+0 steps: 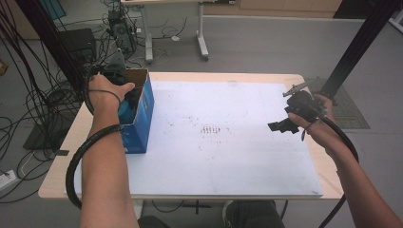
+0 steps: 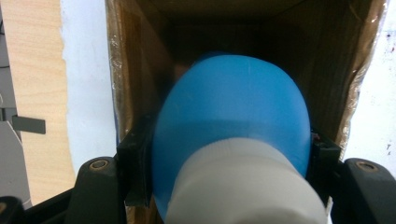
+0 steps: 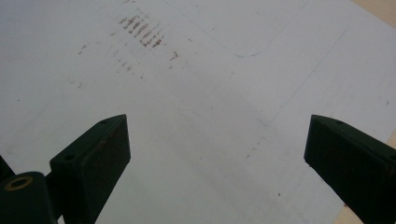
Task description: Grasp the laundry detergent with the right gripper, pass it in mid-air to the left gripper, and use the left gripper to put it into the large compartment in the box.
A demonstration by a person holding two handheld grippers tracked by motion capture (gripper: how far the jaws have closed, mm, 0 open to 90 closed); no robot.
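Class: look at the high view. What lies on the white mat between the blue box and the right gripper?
Nothing stands there. In the high view, the mat between the blue box and the right gripper is bare except for a patch of dark smudges.

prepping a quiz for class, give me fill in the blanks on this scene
1. The left gripper holds a blue and ___ object.
2. That object sits at the mouth of a ___ box.
3. The right gripper has its jaws ___.
4. Under it lies a ___ mat.

Missing words: white; cardboard; open; white
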